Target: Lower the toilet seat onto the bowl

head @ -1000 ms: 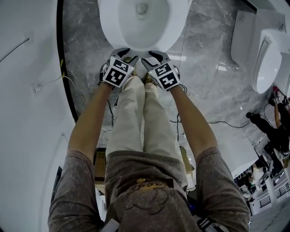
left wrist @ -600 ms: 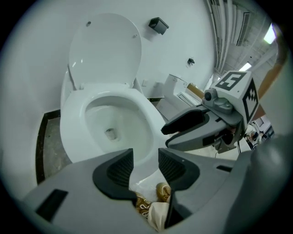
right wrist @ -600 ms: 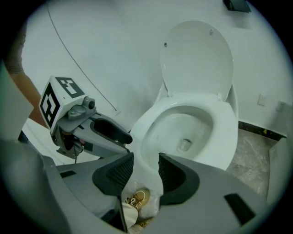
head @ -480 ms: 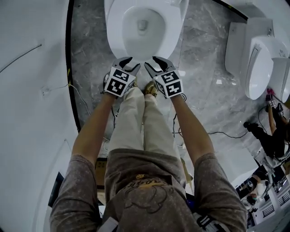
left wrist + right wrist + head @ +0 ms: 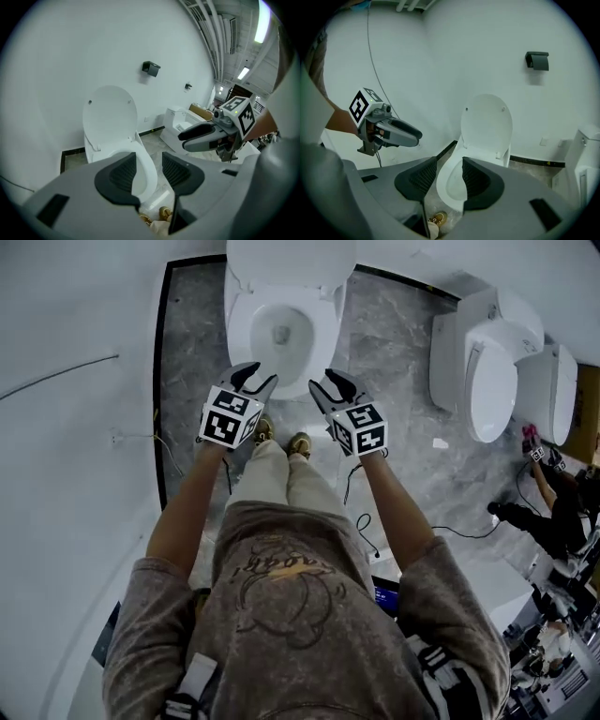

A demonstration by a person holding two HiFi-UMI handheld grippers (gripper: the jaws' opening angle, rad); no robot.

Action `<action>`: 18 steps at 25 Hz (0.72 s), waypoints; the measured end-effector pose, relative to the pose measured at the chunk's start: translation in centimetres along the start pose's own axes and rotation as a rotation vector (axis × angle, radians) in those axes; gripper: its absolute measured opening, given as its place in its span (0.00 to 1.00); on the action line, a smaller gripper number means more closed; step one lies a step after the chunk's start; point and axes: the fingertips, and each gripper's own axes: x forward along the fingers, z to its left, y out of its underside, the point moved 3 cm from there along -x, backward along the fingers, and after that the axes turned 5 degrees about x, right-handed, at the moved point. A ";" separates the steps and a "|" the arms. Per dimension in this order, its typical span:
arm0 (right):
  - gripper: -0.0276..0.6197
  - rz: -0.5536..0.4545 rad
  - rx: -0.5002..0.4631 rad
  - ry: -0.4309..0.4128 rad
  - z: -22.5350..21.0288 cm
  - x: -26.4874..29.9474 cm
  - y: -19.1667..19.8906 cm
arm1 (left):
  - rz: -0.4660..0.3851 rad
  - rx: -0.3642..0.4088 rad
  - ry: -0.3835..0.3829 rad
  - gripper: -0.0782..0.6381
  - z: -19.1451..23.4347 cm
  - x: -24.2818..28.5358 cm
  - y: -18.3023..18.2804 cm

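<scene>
toilet seat [image 5: 110, 115] is standing upright at the back, so it's not on the bowl [image 5: 234, 329] yet; reads as one solid flap, can't tell if there's a separate ring w/ it; left gripper [image 5: 255, 378] & right gripper [image 5: 330, 382] both partway open, nothing in either; they're held up side by side facing it, prob so they can catch the top edge & tip it fwd

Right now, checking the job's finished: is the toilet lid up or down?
Up: the toilet lid stands upright behind the bowl in both gripper views.
</scene>
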 end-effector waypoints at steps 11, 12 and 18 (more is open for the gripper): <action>0.33 -0.266 0.003 0.020 5.8 -13.3 -9.8 | -0.279 0.018 0.023 0.36 -4.4 -13.2 -10.8; 0.33 -0.286 -0.004 0.028 6.1 -14.2 -10.4 | -0.300 0.023 0.027 0.36 -4.6 -14.0 -11.4; 0.29 -0.416 0.018 0.065 6.5 -18.3 -12.0 | -0.392 0.061 0.038 0.36 -5.6 -16.6 -13.0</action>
